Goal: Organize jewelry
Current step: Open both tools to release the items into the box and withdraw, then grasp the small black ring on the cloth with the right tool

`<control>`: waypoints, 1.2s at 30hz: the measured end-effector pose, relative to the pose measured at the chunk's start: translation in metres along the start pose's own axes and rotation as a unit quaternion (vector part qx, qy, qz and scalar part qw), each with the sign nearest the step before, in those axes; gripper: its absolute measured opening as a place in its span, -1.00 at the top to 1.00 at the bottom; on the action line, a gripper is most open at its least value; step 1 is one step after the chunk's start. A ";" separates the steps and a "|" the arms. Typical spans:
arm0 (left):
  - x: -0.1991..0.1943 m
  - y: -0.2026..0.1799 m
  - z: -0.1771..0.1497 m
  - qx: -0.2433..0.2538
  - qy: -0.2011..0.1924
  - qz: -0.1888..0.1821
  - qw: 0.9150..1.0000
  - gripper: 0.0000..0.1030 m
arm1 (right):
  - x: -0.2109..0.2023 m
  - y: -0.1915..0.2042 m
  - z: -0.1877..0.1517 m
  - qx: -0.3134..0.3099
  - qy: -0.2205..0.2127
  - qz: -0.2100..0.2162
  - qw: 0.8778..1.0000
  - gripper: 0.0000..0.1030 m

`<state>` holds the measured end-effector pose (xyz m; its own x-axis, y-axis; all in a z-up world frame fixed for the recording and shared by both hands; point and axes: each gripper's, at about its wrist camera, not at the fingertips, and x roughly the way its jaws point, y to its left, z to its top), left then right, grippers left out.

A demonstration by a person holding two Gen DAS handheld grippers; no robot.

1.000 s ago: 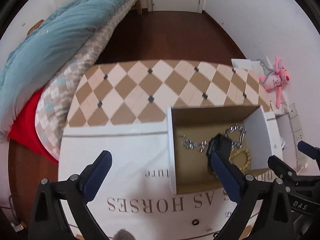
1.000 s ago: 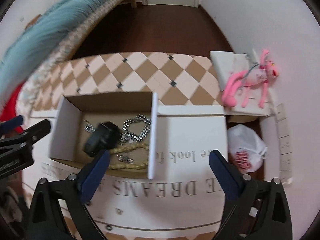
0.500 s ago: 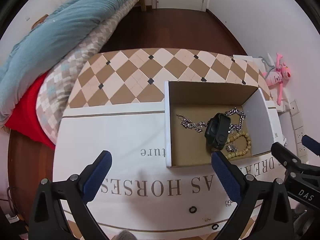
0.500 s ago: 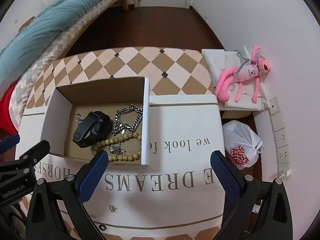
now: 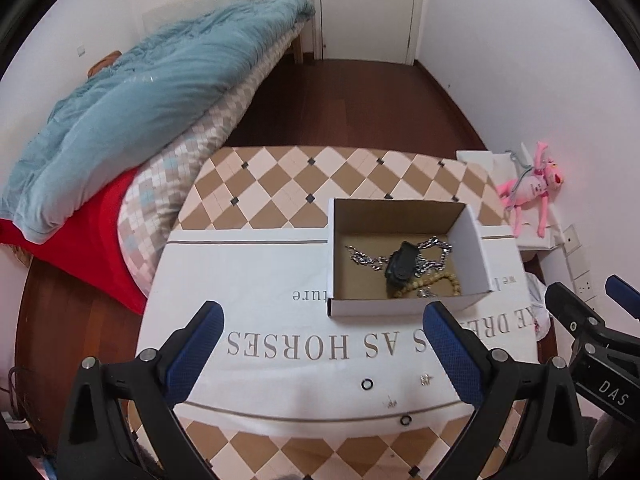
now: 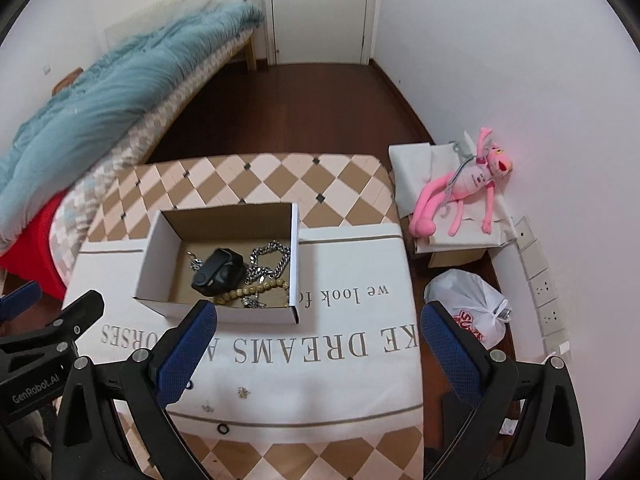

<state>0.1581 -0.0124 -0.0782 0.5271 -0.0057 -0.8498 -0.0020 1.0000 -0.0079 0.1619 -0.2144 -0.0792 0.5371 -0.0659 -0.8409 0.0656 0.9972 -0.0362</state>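
An open white cardboard box stands on a white printed cloth. In it lie a black watch, a silver chain and a beaded bracelet. Two black rings and small earrings lie on the cloth near its front edge; one ring also shows in the right wrist view. My left gripper and right gripper are open and empty, held above the cloth in front of the box.
The cloth covers a table with a brown and cream diamond top. A bed with a blue duvet is on the left. A pink plush toy and a white plastic bag lie by the right wall.
Both grippers have pulled back and up from the box. The black watch, a second ago at the left gripper's right finger, now lies in the box.
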 end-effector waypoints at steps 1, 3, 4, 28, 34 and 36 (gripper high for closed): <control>-0.007 -0.001 -0.002 0.002 -0.004 -0.002 1.000 -0.97 | -0.005 -0.001 -0.001 0.002 -0.004 0.001 1.000 -1.00; -0.018 -0.002 -0.005 0.004 -0.010 -0.004 1.000 -0.97 | -0.019 -0.004 -0.004 0.006 -0.013 0.005 1.000 -1.00; -0.022 -0.004 -0.005 0.006 -0.012 -0.005 1.000 -0.97 | -0.024 -0.005 -0.005 0.007 -0.017 0.005 1.000 -1.00; 0.022 0.020 -0.081 0.012 0.046 0.064 0.997 -0.97 | 0.011 0.011 -0.092 0.009 0.059 0.091 0.994 -0.92; 0.070 0.035 -0.126 0.021 0.109 0.085 0.990 -0.97 | 0.067 0.052 -0.144 -0.022 0.110 0.116 0.987 -0.35; 0.080 0.040 -0.134 0.019 0.122 0.085 0.989 -0.97 | 0.075 0.061 -0.151 -0.030 0.110 0.116 0.987 -0.30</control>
<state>0.0866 0.0263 -0.2175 0.3005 0.1653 -0.9394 -0.0385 0.9862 0.1612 0.0792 -0.1532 -0.2257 0.3365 0.1670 -0.9267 -0.0910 0.9853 0.1446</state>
